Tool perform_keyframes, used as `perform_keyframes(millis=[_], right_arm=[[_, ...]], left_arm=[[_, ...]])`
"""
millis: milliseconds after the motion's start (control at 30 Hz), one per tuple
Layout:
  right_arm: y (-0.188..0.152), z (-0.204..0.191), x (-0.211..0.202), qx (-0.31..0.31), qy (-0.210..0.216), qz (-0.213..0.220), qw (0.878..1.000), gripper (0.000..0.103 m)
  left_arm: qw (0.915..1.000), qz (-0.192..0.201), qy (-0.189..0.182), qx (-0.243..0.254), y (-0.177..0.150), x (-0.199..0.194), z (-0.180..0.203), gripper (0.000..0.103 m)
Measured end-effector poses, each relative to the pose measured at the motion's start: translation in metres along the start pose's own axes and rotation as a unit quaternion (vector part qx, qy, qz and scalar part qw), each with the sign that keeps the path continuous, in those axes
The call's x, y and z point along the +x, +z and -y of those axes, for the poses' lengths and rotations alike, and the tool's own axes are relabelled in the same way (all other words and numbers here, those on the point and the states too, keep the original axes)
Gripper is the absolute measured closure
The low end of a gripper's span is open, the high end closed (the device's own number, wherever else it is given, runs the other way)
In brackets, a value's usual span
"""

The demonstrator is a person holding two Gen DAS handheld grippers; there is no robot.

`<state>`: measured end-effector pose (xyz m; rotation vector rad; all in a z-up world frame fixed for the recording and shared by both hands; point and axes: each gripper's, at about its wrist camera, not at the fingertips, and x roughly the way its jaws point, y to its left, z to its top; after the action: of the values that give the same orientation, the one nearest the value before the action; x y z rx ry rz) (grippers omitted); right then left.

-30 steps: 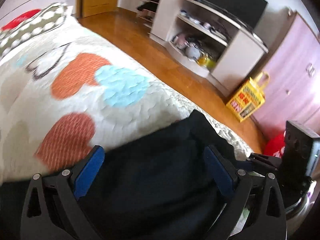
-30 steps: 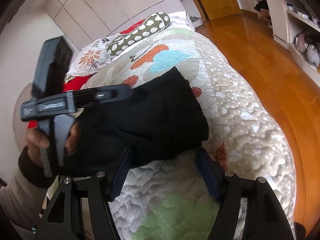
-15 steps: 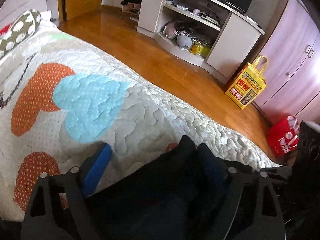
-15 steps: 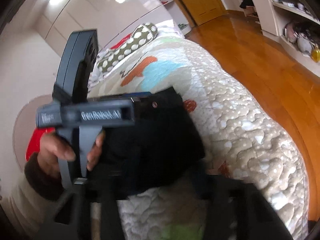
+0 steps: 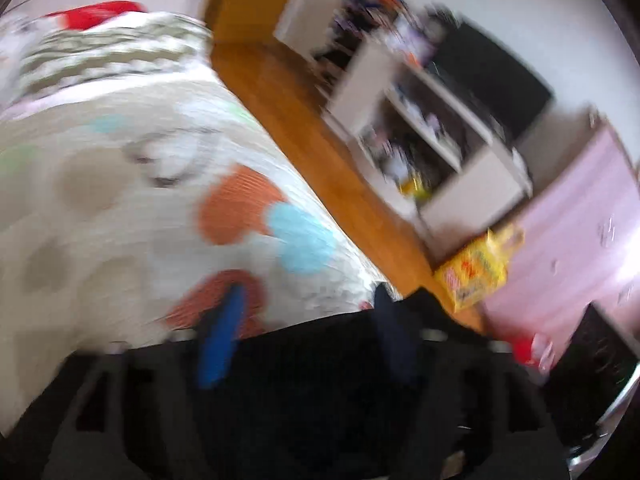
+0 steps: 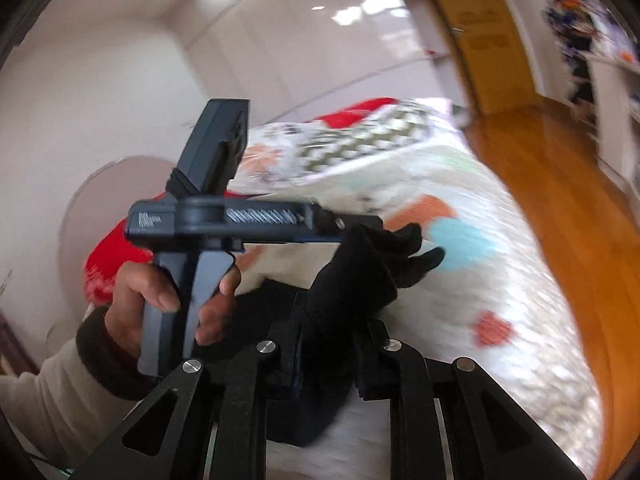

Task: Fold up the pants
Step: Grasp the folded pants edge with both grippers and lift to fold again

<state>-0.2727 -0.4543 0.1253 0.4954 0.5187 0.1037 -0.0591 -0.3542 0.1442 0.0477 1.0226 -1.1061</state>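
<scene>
The black pants (image 6: pixel 352 280) are lifted off the quilted bed (image 6: pixel 500 280). My right gripper (image 6: pixel 328 344) is shut on a bunch of the fabric at the bottom middle of the right wrist view. My left gripper (image 6: pixel 360 224) shows there side-on, held in a hand, with its tips in the upper edge of the same fabric. In the blurred left wrist view, black cloth (image 5: pixel 312 360) fills the space between the blue pads (image 5: pixel 220 340) of my left gripper (image 5: pixel 308 336), which look closed onto it.
The bed's quilt (image 5: pixel 160 200) has orange and blue hearts, with patterned pillows (image 6: pixel 360 140) at its head. A wooden floor (image 5: pixel 320 152) runs beside the bed. A white shelf unit (image 5: pixel 460 152) with a TV, a yellow bag (image 5: pixel 476 276) and pink cabinets (image 5: pixel 580 240) stand beyond.
Both grippers went from open around the folded pants to closed on the fabric. The pants have been lifted off the quilt, and both views have swung upward.
</scene>
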Motion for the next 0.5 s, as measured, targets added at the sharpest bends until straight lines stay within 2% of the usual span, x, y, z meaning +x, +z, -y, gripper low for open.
perform_keyframes(millis=[67,167,233,300,367,400,433,467,500], right_arm=[[0.0,-0.026,0.019,-0.026,0.027,-0.013,0.999,0.086],[-0.009,-0.06,0.056,-0.061,0.066,-0.048,0.995,0.086],[-0.022,-0.08,0.091,-0.078,0.098,-0.091,0.988,0.085],[-0.041,-0.09,0.128,-0.083,0.094,-0.14,0.982,0.071],[-0.055,-0.089,0.152,-0.055,0.097,-0.199,0.974,0.066],[-0.058,-0.086,0.15,-0.042,0.108,-0.208,0.971,0.065],[-0.055,-0.08,0.14,-0.041,0.117,-0.197,0.973,0.064],[-0.05,-0.074,0.127,-0.04,0.128,-0.18,0.974,0.06],[-0.044,-0.068,0.117,-0.036,0.134,-0.166,0.976,0.051]], left_arm=[[0.9991,0.021,0.009,-0.035,-0.013,-0.04,-0.03,0.024],[0.9954,0.039,0.032,-0.081,-0.039,-0.079,-0.065,0.02],[0.9921,0.034,0.055,-0.108,-0.061,-0.094,-0.082,0.019],[0.9893,0.026,0.071,-0.125,-0.08,-0.1,-0.093,0.019],[0.9867,0.023,0.078,-0.141,-0.098,-0.106,-0.1,0.02],[0.9853,0.02,0.077,-0.151,-0.109,-0.106,-0.104,0.019],[0.9846,0.017,0.075,-0.157,-0.117,-0.106,-0.106,0.019],[0.9838,0.011,0.074,-0.163,-0.121,-0.101,-0.106,0.019],[0.9832,0.008,0.072,-0.168,-0.124,-0.095,-0.105,0.019]])
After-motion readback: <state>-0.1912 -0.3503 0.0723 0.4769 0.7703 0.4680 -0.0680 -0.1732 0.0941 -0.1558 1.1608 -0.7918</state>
